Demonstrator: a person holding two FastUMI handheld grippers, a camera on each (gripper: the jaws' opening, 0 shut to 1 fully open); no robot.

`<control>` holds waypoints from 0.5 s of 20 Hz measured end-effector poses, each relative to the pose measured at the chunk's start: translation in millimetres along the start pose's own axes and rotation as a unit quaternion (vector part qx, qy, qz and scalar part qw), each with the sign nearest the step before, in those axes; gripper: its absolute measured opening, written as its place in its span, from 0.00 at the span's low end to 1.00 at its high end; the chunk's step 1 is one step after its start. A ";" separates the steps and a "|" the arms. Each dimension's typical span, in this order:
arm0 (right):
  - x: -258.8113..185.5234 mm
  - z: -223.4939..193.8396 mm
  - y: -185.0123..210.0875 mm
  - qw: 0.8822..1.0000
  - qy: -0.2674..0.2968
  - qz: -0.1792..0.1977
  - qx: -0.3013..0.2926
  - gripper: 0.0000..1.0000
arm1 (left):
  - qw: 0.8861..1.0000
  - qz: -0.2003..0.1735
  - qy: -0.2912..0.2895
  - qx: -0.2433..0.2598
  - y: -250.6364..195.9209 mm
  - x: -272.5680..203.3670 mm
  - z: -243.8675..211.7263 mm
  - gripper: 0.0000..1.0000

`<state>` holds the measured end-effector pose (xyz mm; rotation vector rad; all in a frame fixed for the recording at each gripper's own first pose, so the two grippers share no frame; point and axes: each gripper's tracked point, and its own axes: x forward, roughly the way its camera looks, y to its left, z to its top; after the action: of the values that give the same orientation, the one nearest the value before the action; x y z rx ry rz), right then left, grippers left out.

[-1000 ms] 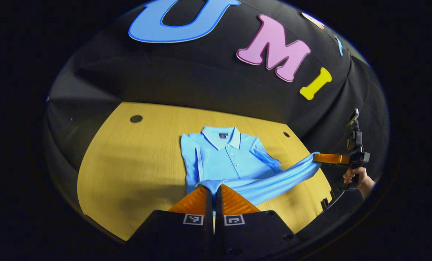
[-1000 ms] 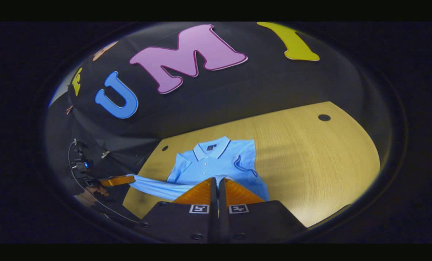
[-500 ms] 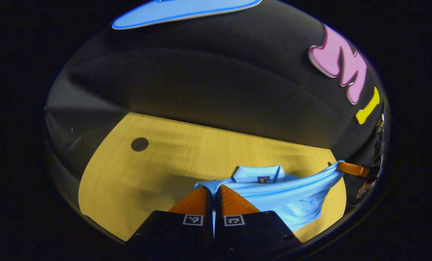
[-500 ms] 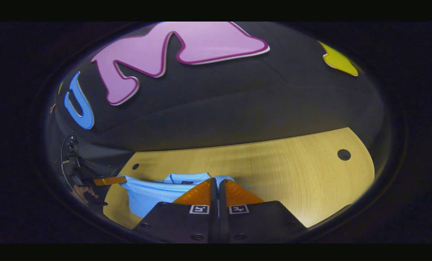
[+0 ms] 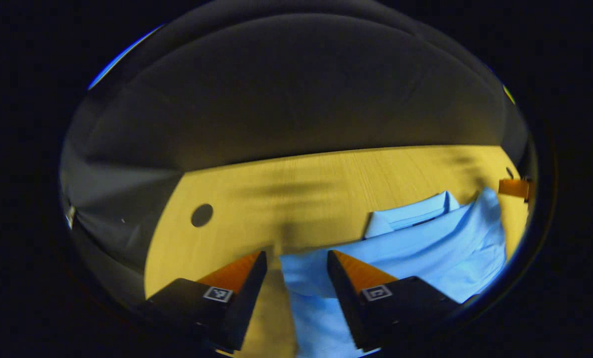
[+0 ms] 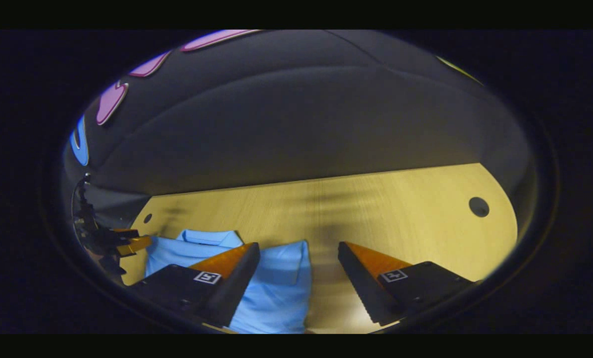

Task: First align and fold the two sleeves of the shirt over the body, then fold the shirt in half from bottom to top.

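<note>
On the wood-grain table (image 5: 237, 199), soft folded shirt (image 5: 426, 248)

The shirt (image 5: 426, 238) is laid folded on the table (image 5: 301, 189), collar (image 5: 408, 214) at the far edge. 2 corners are flanked by the parted left gripper (image 5: 296, 263) and right gripper (image 6: 299, 256).

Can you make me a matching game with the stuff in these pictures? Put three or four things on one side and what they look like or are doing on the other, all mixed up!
Things:
1. Light blue polo shirt
2. Left gripper
3. Yellow wooden table
4. Blue shirt collar

States:
A. Fingers spread apart, gripping nothing
B. Has a dark round hole in it
C. Folded, lying on the table
D. Peeking out beyond the folded-over cloth

Pairs: 1-C, 2-A, 3-B, 4-D
</note>
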<state>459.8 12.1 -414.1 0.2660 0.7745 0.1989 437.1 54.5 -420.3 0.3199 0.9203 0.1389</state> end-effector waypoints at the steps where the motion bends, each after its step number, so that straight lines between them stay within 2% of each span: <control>1: -8.6 5.3 -4.4 1.000 -0.008 0.002 -0.008 0.97 | 1.000 -0.002 -0.027 -0.010 -0.7 -14.2 16.2 0.88; 2: -19.0 11.4 -6.7 1.000 -0.016 0.003 -0.016 0.97 | 0.999 -0.008 -0.046 -0.021 -2.8 -28.1 28.3 0.90; 3: -30.4 18.8 -7.5 0.999 -0.026 0.005 -0.025 0.98 | 0.998 -0.006 -0.065 -0.023 -0.7 -47.3 36.6 0.96; 6: -78.1 46.9 5.3 0.995 -0.079 0.015 -0.063 0.98 | 0.992 0.010 -0.121 -0.040 8.2 -109.3 60.6 0.98; 10: -170.6 70.4 38.3 0.982 -0.154 0.013 -0.109 0.98 | 0.979 -0.020 -0.174 -0.107 -1.5 -215.5 59.0 0.98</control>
<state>387.6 -9.8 -241.3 0.0956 0.4367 0.2588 354.8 -14.0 -224.1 0.1198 0.5584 0.1388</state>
